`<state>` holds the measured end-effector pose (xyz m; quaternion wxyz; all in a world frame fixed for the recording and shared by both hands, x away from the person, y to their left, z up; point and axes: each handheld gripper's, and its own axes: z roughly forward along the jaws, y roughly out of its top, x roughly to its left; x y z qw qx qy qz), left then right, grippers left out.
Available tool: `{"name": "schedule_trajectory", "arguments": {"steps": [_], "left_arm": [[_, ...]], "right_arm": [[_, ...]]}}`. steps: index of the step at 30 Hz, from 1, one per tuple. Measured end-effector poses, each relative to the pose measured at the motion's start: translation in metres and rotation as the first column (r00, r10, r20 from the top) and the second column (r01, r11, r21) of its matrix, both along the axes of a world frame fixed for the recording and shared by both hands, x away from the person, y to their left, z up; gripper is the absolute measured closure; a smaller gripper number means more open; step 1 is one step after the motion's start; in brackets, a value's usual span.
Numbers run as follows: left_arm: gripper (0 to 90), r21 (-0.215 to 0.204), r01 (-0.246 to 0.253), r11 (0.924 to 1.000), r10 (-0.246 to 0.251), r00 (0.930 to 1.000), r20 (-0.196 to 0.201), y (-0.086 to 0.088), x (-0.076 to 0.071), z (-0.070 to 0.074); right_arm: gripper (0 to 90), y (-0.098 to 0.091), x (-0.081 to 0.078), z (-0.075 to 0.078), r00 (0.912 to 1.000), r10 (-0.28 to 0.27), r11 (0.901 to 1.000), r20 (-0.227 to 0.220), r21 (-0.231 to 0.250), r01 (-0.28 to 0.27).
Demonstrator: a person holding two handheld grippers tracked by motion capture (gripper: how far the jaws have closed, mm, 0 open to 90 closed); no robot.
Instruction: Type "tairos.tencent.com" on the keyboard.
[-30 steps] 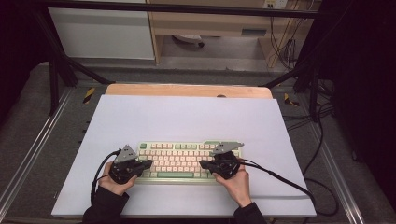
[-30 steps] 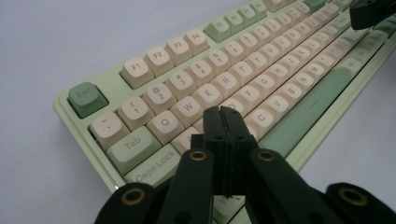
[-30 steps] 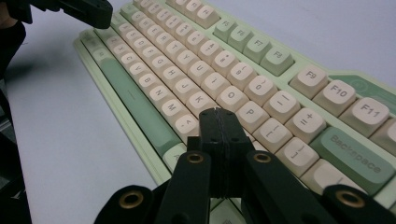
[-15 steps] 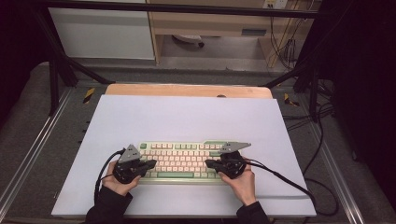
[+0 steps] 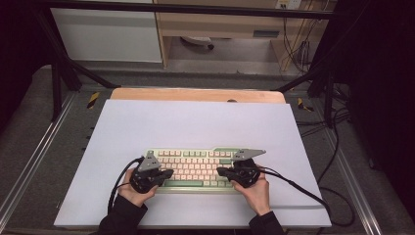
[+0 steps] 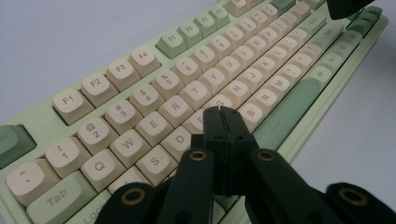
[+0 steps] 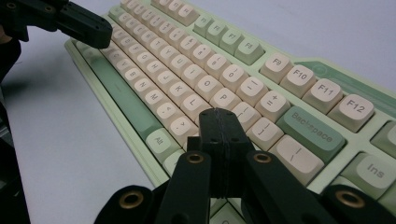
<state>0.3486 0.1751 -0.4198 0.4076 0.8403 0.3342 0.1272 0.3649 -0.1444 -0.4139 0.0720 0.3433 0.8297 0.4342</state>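
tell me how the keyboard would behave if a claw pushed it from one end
The keyboard looks like a stiff, flat slab, so it would probably slide whole over the smooth sheet, not bend or tip. Pushed at one end, it may swivel. The raised keycaps might catch a claw.
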Motion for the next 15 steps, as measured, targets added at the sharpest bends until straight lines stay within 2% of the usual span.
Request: {"name": "schedule_trajectory", "arguments": {"steps": [15], "left_arm": [[89.6,0.010,0.002,0.9999,-0.002,0.9999,-0.014,-0.0013,0.0012,-0.0088]], "right_arm": [[90.0,-0.0006,-0.0002,0.0003,1.0000,-0.001,1.0000,0.001,0.001,0.001]]}}
